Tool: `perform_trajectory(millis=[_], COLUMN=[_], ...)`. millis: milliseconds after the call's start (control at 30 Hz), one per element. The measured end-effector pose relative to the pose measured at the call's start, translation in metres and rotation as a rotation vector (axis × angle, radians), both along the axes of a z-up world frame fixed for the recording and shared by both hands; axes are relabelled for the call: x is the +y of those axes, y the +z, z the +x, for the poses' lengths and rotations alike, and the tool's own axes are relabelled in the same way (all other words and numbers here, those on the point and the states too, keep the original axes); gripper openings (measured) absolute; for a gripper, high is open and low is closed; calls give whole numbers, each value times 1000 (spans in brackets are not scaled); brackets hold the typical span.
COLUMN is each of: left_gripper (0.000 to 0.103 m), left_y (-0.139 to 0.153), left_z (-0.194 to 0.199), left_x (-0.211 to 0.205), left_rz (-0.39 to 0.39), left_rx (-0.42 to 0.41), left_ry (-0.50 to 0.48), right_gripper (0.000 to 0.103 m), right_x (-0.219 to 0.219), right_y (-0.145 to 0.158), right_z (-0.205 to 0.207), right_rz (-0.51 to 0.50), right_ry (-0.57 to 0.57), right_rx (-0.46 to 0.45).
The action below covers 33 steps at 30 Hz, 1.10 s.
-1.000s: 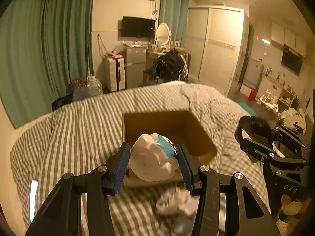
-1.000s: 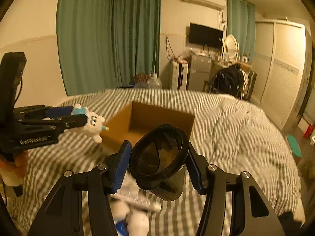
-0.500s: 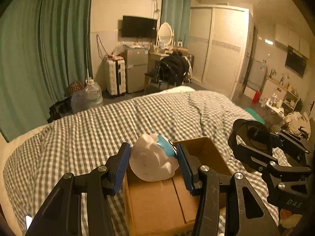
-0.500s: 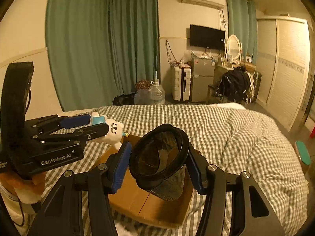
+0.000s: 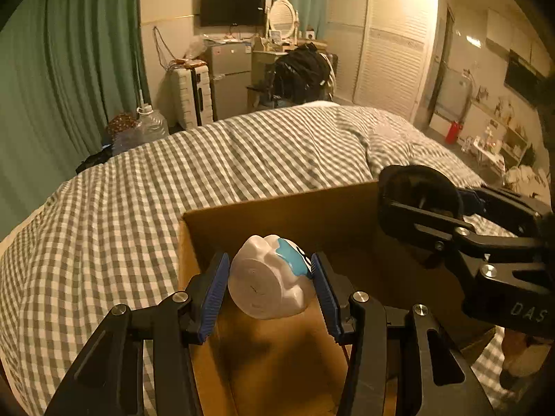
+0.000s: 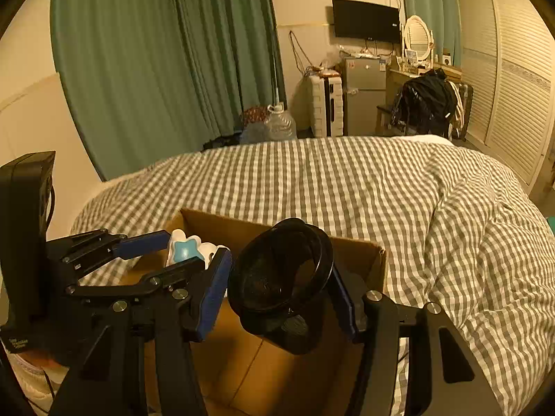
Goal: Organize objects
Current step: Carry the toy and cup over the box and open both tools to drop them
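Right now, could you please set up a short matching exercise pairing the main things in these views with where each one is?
Things:
1. white and blue plastic toy figure
2. black round cup
3. brown cardboard box
4. clear water jug

Places:
A. on the checked bedspread
B. clamped in the left gripper
C. on the floor by the green curtain
D. clamped in the right gripper

Pairs: 1-B, 2-D, 3-A, 4-C

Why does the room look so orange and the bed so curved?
Left wrist view: warm, dim indoor light tints everything; the white toy casts a shadow into the cardboard box. Right wrist view: the fisheye lens bows the checked bedspread and darkens the corners.
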<state>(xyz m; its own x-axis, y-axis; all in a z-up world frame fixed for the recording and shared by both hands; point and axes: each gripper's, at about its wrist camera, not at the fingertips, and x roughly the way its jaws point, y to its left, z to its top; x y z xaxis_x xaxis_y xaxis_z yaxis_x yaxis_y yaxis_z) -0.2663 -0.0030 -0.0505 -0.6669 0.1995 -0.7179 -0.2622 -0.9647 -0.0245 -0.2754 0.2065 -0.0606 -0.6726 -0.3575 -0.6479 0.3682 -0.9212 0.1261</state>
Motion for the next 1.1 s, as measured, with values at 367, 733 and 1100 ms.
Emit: perform_trajectory(millis=[367, 733, 1100], left_gripper=[54, 92, 100], left_y=[-4, 41, 107], left_z=[11, 48, 128], left_x=[5, -1, -16], left_rz=[-7, 0, -41], left_rx=[6, 106, 210], left_ry=[-15, 52, 128], right_gripper=[54, 72, 81], right_x=[2, 15, 16], right_y=[-11, 36, 122], right_z=[0, 32, 116], right_rz=[-12, -34, 7], right_ry=[7, -30, -43], right_rx=[-24, 43, 187])
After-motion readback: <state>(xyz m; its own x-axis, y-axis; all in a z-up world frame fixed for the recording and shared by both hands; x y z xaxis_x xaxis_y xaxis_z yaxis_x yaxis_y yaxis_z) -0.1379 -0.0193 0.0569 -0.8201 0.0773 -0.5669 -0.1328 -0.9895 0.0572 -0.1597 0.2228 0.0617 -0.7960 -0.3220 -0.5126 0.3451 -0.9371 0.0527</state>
